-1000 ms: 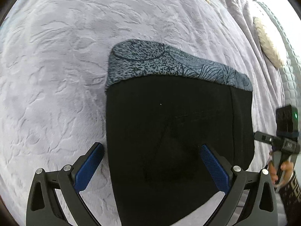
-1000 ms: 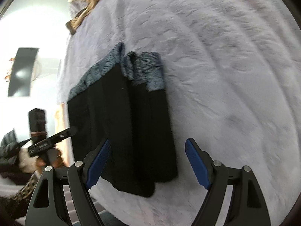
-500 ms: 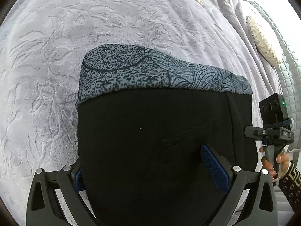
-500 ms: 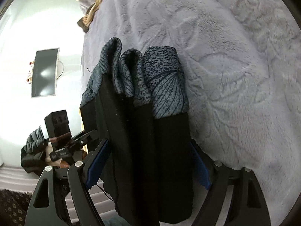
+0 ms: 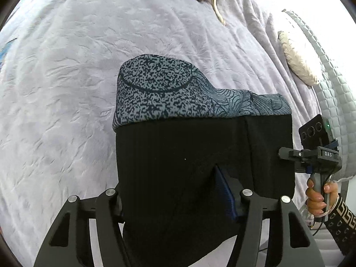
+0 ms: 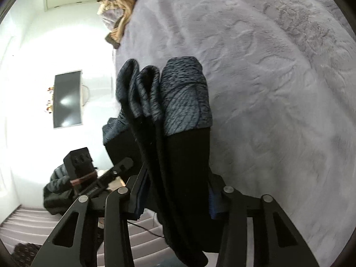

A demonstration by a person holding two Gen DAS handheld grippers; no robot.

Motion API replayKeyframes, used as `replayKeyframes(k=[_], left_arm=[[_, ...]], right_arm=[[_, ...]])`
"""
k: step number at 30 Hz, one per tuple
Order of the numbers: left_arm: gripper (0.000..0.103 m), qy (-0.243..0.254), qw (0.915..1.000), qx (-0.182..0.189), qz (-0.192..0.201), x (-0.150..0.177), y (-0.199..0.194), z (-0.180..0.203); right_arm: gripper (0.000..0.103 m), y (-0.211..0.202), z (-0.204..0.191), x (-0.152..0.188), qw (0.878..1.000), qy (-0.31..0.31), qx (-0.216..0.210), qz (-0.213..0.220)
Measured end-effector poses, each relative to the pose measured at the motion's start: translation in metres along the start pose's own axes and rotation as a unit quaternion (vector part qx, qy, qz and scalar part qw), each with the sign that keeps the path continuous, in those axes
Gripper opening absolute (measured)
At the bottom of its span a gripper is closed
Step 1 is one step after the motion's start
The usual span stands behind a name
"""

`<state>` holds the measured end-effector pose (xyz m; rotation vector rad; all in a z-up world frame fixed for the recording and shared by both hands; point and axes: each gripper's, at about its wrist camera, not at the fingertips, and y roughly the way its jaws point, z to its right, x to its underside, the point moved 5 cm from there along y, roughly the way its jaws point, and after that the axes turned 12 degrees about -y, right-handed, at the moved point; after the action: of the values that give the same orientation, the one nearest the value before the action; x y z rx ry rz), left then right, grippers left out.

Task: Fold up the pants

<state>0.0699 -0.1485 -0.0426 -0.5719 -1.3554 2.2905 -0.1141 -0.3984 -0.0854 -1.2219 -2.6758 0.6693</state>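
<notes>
What changed: a second ago both your grippers were spread wide over the folded pants (image 5: 200,166) lying flat on the bed; now both are clamped on and the bundle is up off the blanket.

Left gripper (image 5: 175,198): clenched on the near edge of the pants, black fabric bunched between the fingers, one blue pad (image 5: 223,189) poking out through the cloth.

Right gripper (image 6: 175,198): also squeezed tight on the pants (image 6: 178,155), gripping the stacked layers edge-on; you can count the folds fanning out at the top.

Where the pants are: held between your two grippers, hanging in the air just above the lilac fleece blanket (image 5: 66,89), patterned grey-blue cuffs (image 5: 169,95) at the far end. Whether the cuffs touch the blanket, can't tell.

What it means: looks like the folding itself is mostly done and you're either carrying the bundle off or swinging it over for one last fold. The layers seem a bit loose on the right side, so they could slide apart.

Writing: the only readable bit is "DAS" on the body of the right gripper (image 5: 311,155) as seen from the left camera, with a small green light lit on its camera block. No label visible on the pants.

Other stuff: a tan and brown pile of clothes (image 6: 120,6) at the far end of the bed, a dark wall screen (image 6: 66,99), and a fluffy cream cushion (image 5: 298,62).
</notes>
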Motion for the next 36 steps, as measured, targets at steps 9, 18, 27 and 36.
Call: replayKeyframes(k=[9,18,27,36], left_arm=[[0.064,0.001,0.9996,-0.022,-0.015,0.04,-0.051,-0.02],[0.064,-0.002,0.9976,-0.039,-0.057,0.084,-0.034,-0.09],[0.08,0.006,0.9949,-0.1,-0.011,0.076,-0.021,-0.115],[0.08,0.051,0.9893,-0.125,0.056,0.068,-0.067,-0.1]], right_arm=[[0.046,0.019,-0.056,0.052,1.0,0.001,-0.022,-0.018],[0.046,0.074,-0.049,0.13,0.999,0.05,-0.003,0.001],[0.068,0.072,-0.022,0.148,0.986,0.054,0.155,0.009],[0.042,0.029,-0.083,0.128,0.966,-0.056,0.246,0.06]])
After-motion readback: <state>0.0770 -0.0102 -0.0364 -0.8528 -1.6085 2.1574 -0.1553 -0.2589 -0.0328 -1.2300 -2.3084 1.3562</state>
